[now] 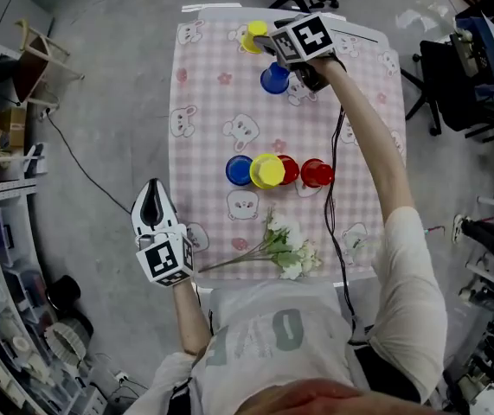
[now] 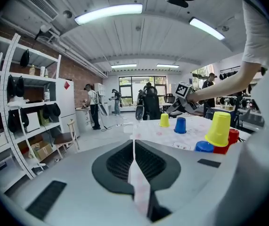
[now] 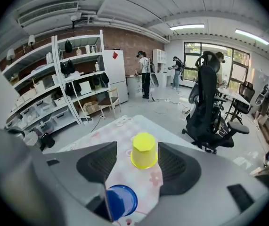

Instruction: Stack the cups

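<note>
Six cups are sitting upside down on the pink checked table [image 1: 203, 93]: two yellow, two blue and two red. Four of them are forming a row near the middle: a blue cup [image 1: 238, 170], a yellow cup [image 1: 268, 171] and a red cup [image 1: 290, 168] crowding together, then a second red cup [image 1: 317, 173] just beside them. The right gripper [image 1: 268, 43] is reaching over the far end of the table with its jaws spread apart, the far yellow cup [image 1: 253, 35] standing between them, not clamped. The far blue cup [image 1: 273, 79] is standing just below that gripper. The left gripper [image 1: 152, 195] is hanging off the table's left edge, its jaws pressed together on nothing. One bunch of white flowers [image 1: 288, 247] is lying at the near edge.
</note>
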Available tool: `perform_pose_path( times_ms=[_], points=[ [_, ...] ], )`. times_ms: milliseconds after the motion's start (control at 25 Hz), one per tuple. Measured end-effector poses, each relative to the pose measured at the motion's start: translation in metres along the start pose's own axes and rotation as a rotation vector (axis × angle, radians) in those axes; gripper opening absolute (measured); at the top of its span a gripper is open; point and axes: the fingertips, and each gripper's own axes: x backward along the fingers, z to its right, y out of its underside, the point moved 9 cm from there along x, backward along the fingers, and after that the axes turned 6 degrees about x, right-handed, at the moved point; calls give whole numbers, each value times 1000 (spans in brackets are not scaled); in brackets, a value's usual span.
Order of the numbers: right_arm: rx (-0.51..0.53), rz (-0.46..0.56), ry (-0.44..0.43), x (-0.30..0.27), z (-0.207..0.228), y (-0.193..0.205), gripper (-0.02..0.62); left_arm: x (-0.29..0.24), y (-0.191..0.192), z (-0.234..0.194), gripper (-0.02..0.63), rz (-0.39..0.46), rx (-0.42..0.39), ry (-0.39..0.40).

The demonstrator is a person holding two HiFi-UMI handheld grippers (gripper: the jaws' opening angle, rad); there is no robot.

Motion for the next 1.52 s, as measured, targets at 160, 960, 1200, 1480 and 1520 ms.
perform_pose_path(
  times_ms=[160,960,1200,1480,1520],
  points=[
    [-19,-29,-11,-26,9,4,265,-12,8,-1,34,-41,-2,-3],
    [-13,92,152,116,-48,34,202,-2,-5,7,34,31,-17,33],
    [8,101,218,199,-112,81,202,27,-16,20,34,101,-29,75],
    [26,64,202,254,-161,123,202,54,-21,19,34,151,-17,76],
    [23,56,187,256,-167,128,202,57,-20,19,34,155,-13,74]
  ],
)
